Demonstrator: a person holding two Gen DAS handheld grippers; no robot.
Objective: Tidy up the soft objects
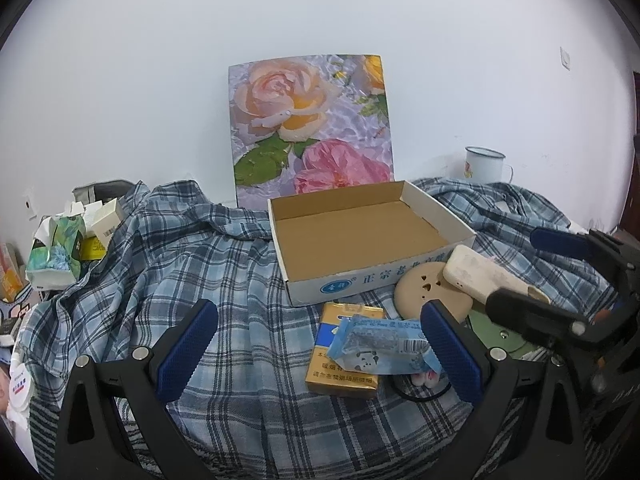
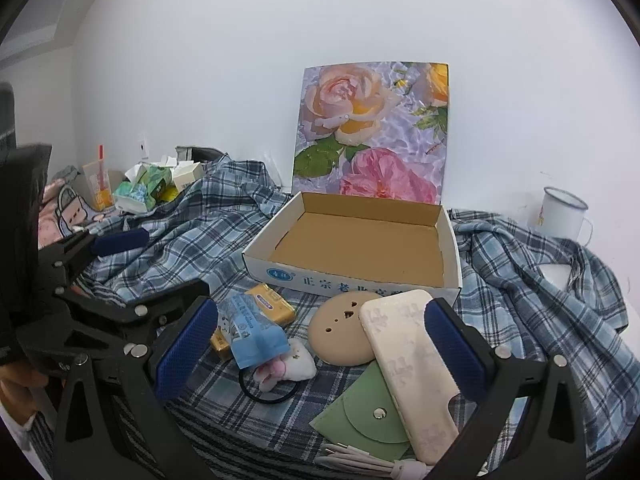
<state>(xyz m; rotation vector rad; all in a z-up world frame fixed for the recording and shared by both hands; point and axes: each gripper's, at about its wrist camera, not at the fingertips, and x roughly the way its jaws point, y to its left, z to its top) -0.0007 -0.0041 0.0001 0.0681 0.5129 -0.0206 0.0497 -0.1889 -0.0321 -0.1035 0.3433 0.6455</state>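
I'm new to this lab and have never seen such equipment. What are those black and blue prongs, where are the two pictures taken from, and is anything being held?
Those are hand-held tongs, one in each of a person's hands, each with its own camera looking along its fingers. One picture comes from the left tongs, the other from the right tongs. Both are open and hold nothing. On the plaid cloth sit an empty cardboard box, a blue snack packet, a yellow pack, a beige phone case, a green pouch and a fluffy hair tie.

Cigarette pack: partly hidden under blue packet. White cable: cut off at the frame bottom.
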